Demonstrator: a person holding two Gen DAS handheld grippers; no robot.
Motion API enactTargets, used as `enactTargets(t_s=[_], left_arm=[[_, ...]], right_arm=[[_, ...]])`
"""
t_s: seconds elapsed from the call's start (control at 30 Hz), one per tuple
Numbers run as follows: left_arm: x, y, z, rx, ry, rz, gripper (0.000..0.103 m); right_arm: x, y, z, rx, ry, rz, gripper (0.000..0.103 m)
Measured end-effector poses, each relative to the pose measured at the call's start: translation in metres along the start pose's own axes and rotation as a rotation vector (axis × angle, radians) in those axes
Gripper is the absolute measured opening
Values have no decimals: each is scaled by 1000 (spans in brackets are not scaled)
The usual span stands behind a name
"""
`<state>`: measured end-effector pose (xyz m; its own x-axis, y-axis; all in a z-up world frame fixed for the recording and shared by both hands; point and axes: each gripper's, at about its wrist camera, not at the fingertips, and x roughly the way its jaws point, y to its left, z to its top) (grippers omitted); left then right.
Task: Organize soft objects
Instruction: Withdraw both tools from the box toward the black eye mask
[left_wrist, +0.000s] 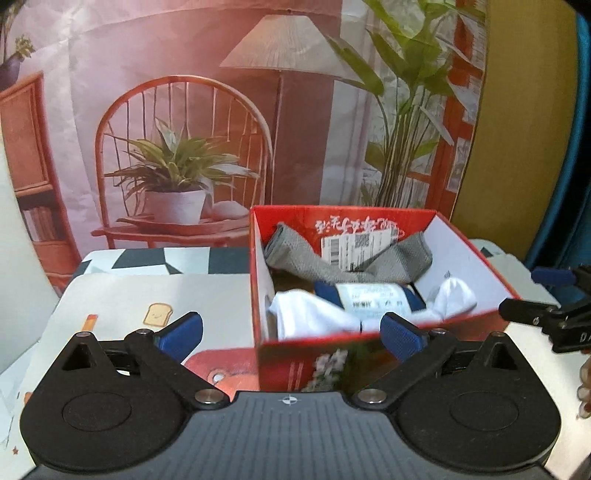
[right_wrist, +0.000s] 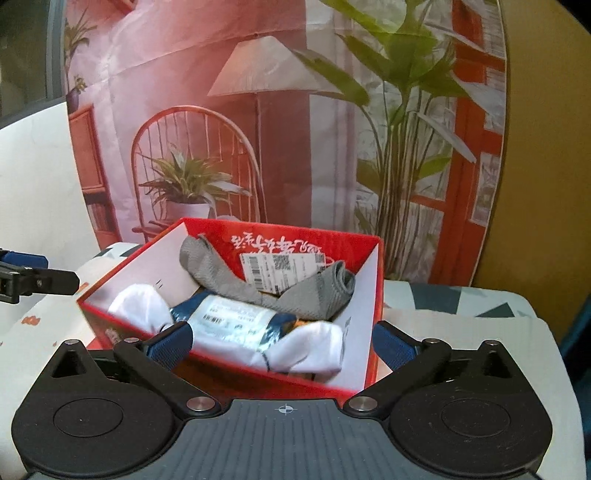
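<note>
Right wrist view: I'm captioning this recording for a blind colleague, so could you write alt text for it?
An open red box on a table holds a white sock bundle with a paper label, and grey socks behind it. The right gripper hangs before the box, jaws wide and empty. The left gripper shows at the left edge.

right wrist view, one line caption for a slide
Open right gripper facing a red box holding white socks and grey socks.
</note>
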<state>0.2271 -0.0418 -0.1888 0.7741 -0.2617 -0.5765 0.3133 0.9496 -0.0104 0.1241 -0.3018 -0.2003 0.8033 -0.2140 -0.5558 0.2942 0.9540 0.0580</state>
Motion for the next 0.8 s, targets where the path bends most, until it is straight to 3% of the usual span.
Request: enactTargets(t_s=[0.37,0.8], left_arm=[[-8,5,-47,-21,43,-1,103],[11,11,-89,-106,111,-1,102]], right_arm=[[-20,14,-44,-11,21,31,103],[-1,27,-98,38,118,32,100]])
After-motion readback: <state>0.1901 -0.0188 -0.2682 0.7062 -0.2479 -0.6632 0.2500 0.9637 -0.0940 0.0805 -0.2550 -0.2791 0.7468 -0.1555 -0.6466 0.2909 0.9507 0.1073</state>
